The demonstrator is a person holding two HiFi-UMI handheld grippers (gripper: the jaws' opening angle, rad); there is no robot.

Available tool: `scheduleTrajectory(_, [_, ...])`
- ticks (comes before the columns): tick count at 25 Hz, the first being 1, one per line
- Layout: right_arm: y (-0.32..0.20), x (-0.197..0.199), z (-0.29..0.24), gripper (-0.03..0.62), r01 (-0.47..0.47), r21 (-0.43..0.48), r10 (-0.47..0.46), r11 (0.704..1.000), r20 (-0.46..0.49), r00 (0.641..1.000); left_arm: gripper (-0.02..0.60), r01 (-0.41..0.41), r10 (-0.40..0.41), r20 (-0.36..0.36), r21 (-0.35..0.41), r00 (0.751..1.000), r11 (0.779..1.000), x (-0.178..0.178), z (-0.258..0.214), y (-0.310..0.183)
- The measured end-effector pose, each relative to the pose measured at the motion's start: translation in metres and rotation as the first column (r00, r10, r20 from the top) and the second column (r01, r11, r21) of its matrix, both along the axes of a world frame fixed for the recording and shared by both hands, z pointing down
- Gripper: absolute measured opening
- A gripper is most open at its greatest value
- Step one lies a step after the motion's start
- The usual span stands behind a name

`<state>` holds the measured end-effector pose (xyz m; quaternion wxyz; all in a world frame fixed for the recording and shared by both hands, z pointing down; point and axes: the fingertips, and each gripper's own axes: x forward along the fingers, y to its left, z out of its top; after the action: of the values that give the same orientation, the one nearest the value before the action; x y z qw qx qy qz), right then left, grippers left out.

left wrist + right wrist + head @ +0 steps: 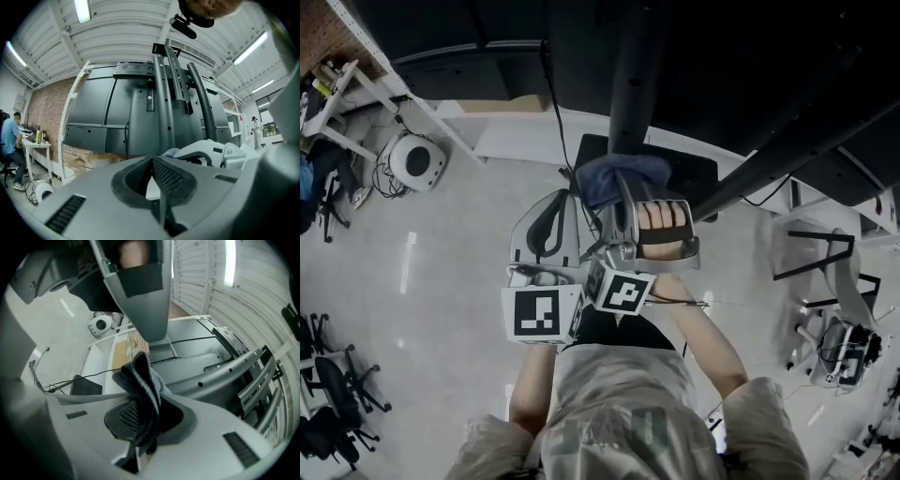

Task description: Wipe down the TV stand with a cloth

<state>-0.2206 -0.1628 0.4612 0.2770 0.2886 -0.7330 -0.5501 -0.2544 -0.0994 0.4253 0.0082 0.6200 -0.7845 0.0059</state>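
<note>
The TV stand's black column (pixel 633 75) rises just ahead of me from a dark base plate (pixel 692 172). My right gripper (pixel 621 192) is shut on a blue-grey cloth (pixel 619 176), which is bunched against the foot of the column. In the right gripper view the cloth (pixel 140 385) sticks up from between the jaws of that gripper (pixel 140 416), with the stand's grey rails (pixel 225 369) beyond. My left gripper (pixel 555 202) sits close beside the right one. Its jaws (pixel 153 164) are pressed together with nothing in them and face the stand's back columns (pixel 164 108).
A white round device (pixel 417 159) with cables lies on the floor at the left. A white low platform (pixel 516 136) runs behind the stand. A black diagonal brace (pixel 787 141) crosses to the right. Office chairs (pixel 337 394) stand at the lower left. A person (pixel 9 140) sits at a desk far left.
</note>
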Motion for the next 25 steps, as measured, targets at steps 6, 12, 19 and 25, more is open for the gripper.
scheduleTrajectory(6, [0.001,0.004,0.049,0.057,0.007,0.003,-0.007,1.0,-0.009,1.0,0.015,0.024,-0.024,-0.008,-0.005,1.0,1.0,-0.004,0.048,0.001])
scheduleTrajectory(12, [0.002,0.009,0.12,0.057,0.019,-0.004,-0.019,1.0,-0.048,0.999,0.015,0.044,-0.044,-0.022,-0.009,0.999,0.999,-0.007,0.101,-0.002])
scheduleTrajectory(19, [0.01,0.013,0.215,0.057,0.05,-0.053,-0.055,0.997,-0.099,0.994,0.015,0.063,-0.064,-0.04,-0.029,0.997,0.998,-0.012,0.171,-0.01])
scheduleTrajectory(25, [0.008,0.015,0.283,0.057,0.074,-0.054,-0.081,0.996,-0.138,0.987,0.015,0.067,-0.068,-0.037,-0.029,0.997,0.997,-0.018,0.208,-0.024])
